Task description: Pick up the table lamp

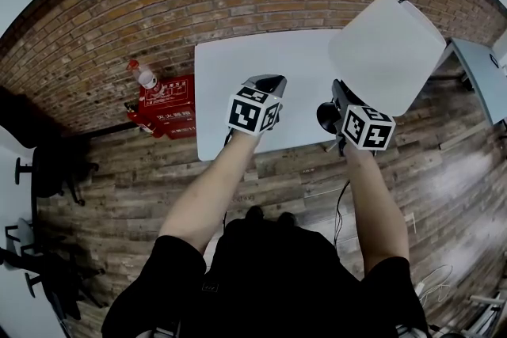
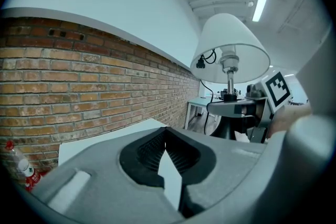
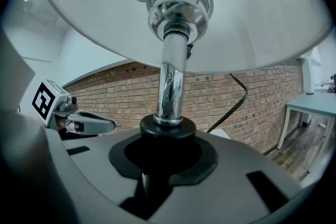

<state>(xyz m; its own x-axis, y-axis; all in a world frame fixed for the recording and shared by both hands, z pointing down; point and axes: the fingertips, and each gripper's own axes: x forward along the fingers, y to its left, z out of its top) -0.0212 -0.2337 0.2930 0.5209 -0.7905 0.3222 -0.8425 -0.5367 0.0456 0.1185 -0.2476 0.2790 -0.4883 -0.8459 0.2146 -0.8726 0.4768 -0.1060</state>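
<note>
White-shaded table lamp (image 1: 386,51) in the right gripper (image 3: 163,153) grip

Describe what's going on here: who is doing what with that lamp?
A person stands at a white table with tongs in each hand. The right tongs are clamped on the table lamp, at the black collar below its chrome stem, and hold it upright. The left tongs hold nothing and point over the table beside it. Whether the lamp's base has left the table isn't clear.
</note>
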